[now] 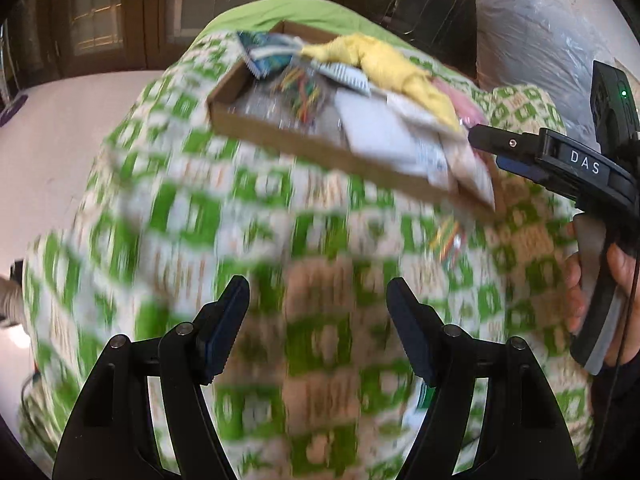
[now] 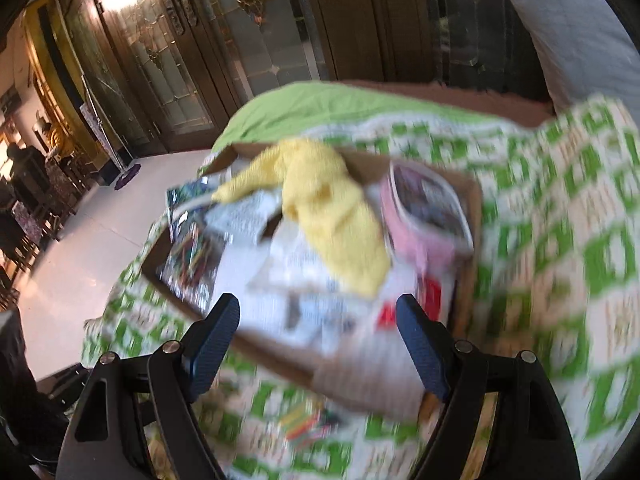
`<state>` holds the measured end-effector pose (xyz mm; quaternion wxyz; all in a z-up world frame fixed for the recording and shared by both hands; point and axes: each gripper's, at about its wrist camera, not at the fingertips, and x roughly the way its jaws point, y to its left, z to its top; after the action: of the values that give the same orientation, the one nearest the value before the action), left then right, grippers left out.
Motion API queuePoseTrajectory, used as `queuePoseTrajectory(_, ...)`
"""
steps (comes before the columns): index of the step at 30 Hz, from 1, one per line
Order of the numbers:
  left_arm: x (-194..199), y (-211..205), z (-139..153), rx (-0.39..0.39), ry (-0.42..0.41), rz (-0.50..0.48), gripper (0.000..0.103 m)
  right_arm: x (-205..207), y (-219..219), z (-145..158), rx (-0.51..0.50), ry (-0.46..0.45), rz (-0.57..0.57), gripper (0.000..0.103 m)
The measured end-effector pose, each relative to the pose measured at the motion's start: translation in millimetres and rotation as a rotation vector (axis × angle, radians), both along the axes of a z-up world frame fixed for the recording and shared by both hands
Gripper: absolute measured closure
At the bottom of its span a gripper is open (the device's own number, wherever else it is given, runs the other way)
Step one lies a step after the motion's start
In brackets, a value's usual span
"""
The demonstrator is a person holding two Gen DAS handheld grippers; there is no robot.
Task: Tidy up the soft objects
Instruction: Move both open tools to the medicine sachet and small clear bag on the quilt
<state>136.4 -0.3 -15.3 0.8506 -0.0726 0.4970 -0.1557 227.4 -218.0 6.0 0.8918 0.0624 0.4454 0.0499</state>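
While the yellow cloth [image 2: 320, 212] lay draped across the packets in the shallow cardboard tray [image 2: 464, 280], that tray sat on the green-and-white checked bedcover [image 1: 200, 216]; a pink pouch [image 2: 424, 236] rested just beside the cloth; a small bundle of coloured bands [image 2: 308, 424] lay loose on the cover near the tray's front edge; you held your left claw [image 1: 318, 312] apart and empty above bare cover; your right claw [image 2: 320, 332] was likewise apart, gripping nothing, over the tray's near rim.
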Motion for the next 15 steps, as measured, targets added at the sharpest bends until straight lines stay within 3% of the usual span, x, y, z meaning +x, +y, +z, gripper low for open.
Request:
queuePoseTrajectory(10, -47, -20, -23, -0.009, 0.040, -0.023, 0.031, -58, 0, -33, 0.036, 0.132, -0.029, 0.022)
queuePoseTrajectory(15, -61, -40, -17, 0.025, 0.018, -0.070, 0.031, -61, -7, -49, 0.042, 0.194, -0.059, 0.022)
